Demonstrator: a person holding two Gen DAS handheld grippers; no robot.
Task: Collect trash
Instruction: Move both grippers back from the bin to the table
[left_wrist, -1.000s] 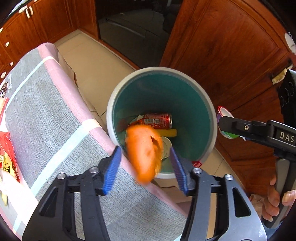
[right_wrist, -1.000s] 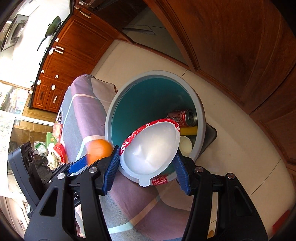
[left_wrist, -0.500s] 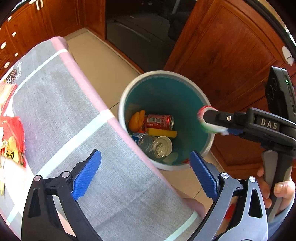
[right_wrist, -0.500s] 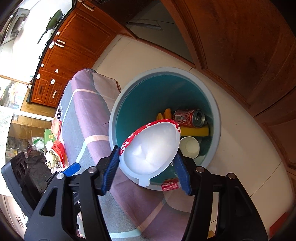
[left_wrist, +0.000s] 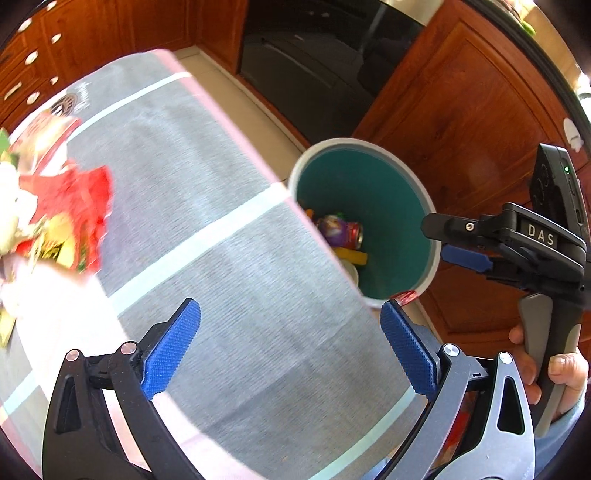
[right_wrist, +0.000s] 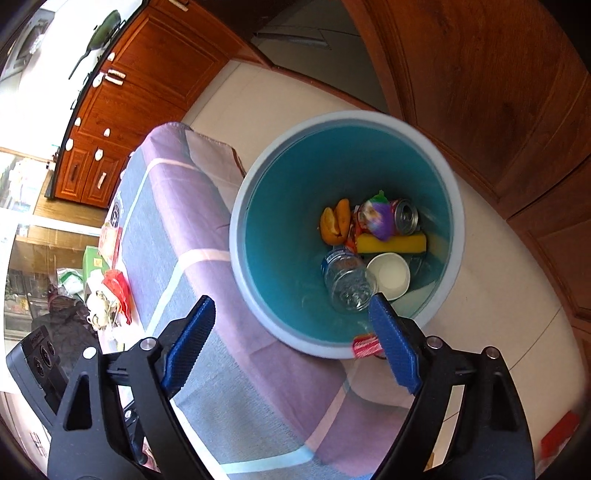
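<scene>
Judging by the bin (right_wrist: 452, 236), the collecting is well under way: orange peel (right_wrist: 334, 221), a drink can (right_wrist: 405, 216), a purple-printed cup (right_wrist: 377, 219), a yellow sponge (right_wrist: 391, 243), a clear plastic bottle (right_wrist: 347, 280) and a white paper cup (right_wrist: 389, 275) are all lying at its bottom in the right wrist view. More rubbish is waiting on the bench (left_wrist: 207, 236), so the job is looking only partly done: a heap of red wrappers and pale scraps (left_wrist: 55, 214) is sitting at the left edge of the left wrist view, blurred, and the same heap (right_wrist: 109, 295) is showing at the lower left of the right wrist view.

The left hand-held gripper (left_wrist: 291, 350) is standing wide open with nothing between its blue pads, over the striped cloth at the bottom centre of its frame; the heap is lying well apart from it, up and to the left, while the bin is sitting to its upper right.

The right hand-held gripper (right_wrist: 291, 343) has just been opening its jaws and is holding nothing; the bin's mouth is lying directly above its fingers in the frame, and its right fingertip (right_wrist: 384, 325) is overlapping the near rim. In the left wrist view this same tool (left_wrist: 454, 243) is reaching in from the right edge, beside the bin's rim.
</scene>
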